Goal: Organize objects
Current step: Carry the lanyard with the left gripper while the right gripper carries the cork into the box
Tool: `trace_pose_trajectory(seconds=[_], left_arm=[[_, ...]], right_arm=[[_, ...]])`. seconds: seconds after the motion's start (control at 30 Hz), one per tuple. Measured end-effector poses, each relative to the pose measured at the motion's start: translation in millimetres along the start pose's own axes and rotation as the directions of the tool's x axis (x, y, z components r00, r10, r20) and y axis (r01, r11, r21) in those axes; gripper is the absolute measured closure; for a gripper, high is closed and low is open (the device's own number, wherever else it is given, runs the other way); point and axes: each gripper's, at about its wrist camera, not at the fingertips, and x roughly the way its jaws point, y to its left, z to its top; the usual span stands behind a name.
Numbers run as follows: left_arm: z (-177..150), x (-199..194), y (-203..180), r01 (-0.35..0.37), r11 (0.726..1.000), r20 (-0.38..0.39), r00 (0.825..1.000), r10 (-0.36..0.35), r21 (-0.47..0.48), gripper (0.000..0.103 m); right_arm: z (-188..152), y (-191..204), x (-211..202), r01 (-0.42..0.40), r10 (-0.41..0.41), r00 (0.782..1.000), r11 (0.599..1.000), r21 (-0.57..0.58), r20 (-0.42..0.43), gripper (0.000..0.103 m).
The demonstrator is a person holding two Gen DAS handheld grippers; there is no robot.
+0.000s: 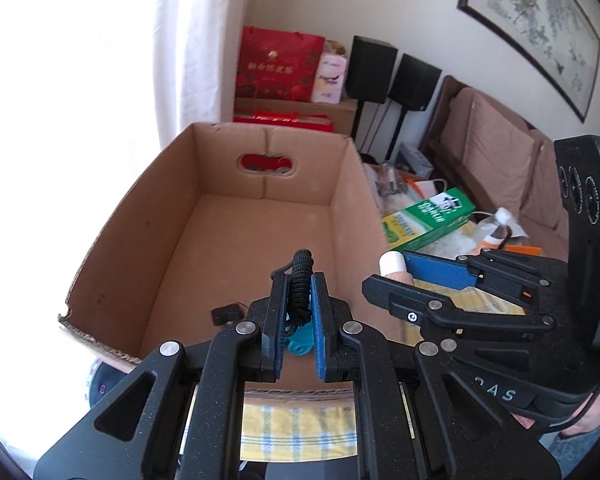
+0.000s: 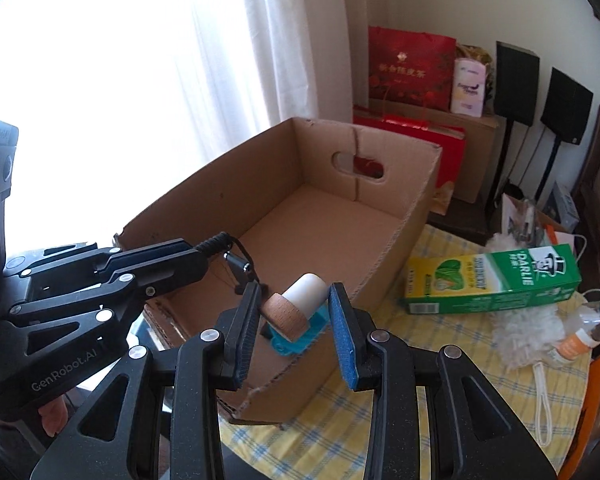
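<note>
An open cardboard box (image 1: pixel 204 240) with nothing inside stands on the yellow checked tablecloth (image 2: pixel 440 344); it also shows in the right wrist view (image 2: pixel 412 184). My left gripper (image 1: pixel 300 292) is shut on a black coiled cord (image 1: pixel 300 284) with a teal piece (image 1: pixel 298 342) under it, above the box's near edge. In the right wrist view that gripper (image 2: pixel 204 248) reaches in from the left. My right gripper (image 2: pixel 294 312) holds a white and wooden cylinder (image 2: pixel 296 304) on a teal part (image 2: pixel 296 338) over the box's near corner; its tip shows in the left wrist view (image 1: pixel 392 266).
A green toothpaste box (image 2: pixel 496 280) lies right of the cardboard box, with a white fluffy duster (image 2: pixel 524 332) and small bottles (image 2: pixel 588 328) beside it. Red gift bags (image 2: pixel 410 68), black speakers (image 2: pixel 516 84) and a sofa (image 1: pixel 500 148) stand behind.
</note>
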Motion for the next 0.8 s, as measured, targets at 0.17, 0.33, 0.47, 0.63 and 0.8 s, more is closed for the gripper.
trace_pose_trajectory(seconds=[0.17, 0.33, 0.47, 0.63, 0.8], left_arm=[[-4.7, 1.8, 10.6, -0.011, 0.999, -0.009, 1.0, 0.011, -0.037, 0.088], [-5.3, 1.9, 14.7, -0.01, 0.998, -0.008, 1.0, 0.01, -0.055, 0.076], [-2.9, -0.8, 14.5, -0.01, 0.998, 0.006, 1.0, 0.01, -0.066, 0.064], [0.0, -6.8, 13.7, 0.018, 0.995, 0.035, 0.999, -0.014, -0.095, 0.03], [5.1, -7.4, 5.9, 0.074, 0.991, 0.03, 0.997, -0.071, -0.108, 0.016]], right_arm=[[-5.4, 10.2, 14.6, 0.0, -0.001, 0.999, 1.0, -0.029, -0.036, 0.067], [-7.6, 12.0, 12.7, 0.009, -0.009, 1.0, 1.0, -0.027, -0.03, 0.064], [-7.9, 7.1, 1.5, 0.016, -0.016, 1.0, 1.0, -0.012, -0.014, 0.061], [-8.4, -7.4, -17.3, 0.032, -0.033, 0.999, 0.999, 0.019, 0.021, 0.049], [-9.1, -22.1, -38.3, 0.088, -0.089, 0.994, 0.996, 0.028, 0.055, 0.031]])
